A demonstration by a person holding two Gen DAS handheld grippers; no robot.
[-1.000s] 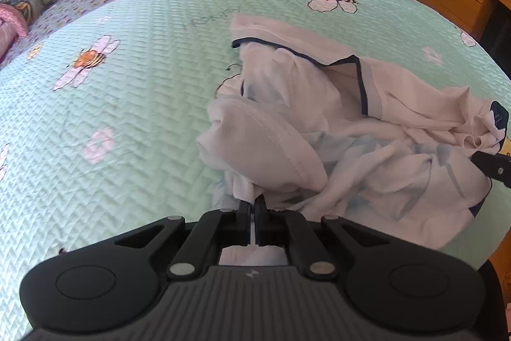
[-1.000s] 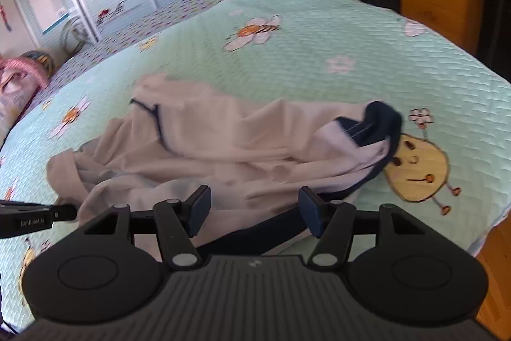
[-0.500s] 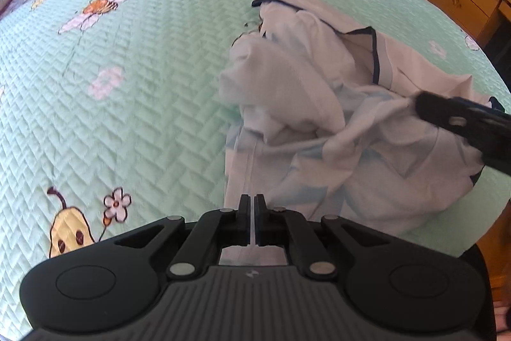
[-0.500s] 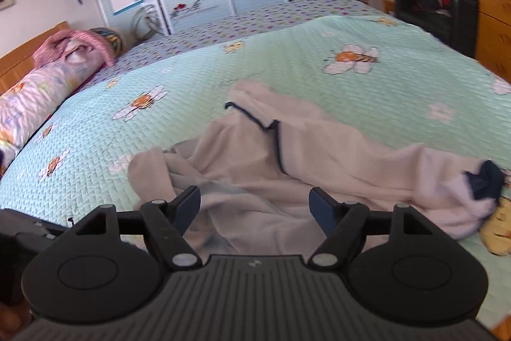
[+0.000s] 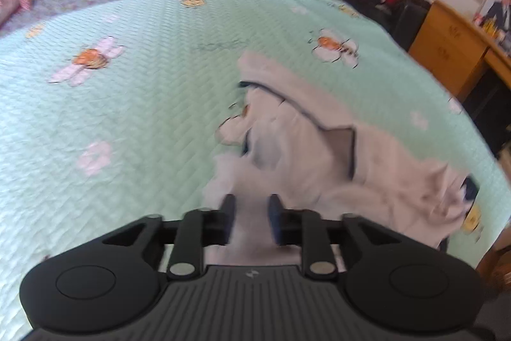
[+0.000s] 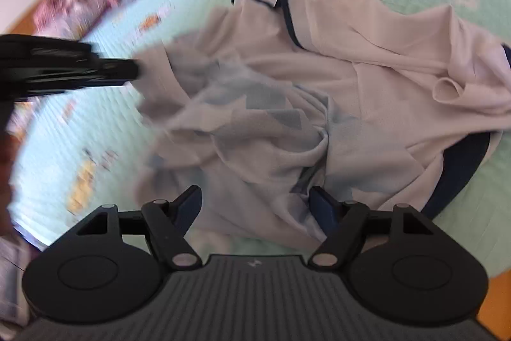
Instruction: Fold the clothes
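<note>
The crumpled white cotton shirt with dark blue trim (image 6: 319,91) lies in a heap on the near right part of the green quilted bed (image 5: 134,117), long way running left to right. The right hand-held gripper (image 6: 255,206) hangs right over it, jaws wide apart, nothing pinched. The left hand-held gripper (image 5: 250,219) is opening at the shirt's left edge, cloth between its jaws. No containers here.

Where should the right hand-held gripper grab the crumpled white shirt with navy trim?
Probably the white shirt with navy trim is best gripped at its navy-edged hem, which curves along the near right side as a free edge. Come in low from that side with the right hand-held gripper; the middle is bunched in layers.
</note>
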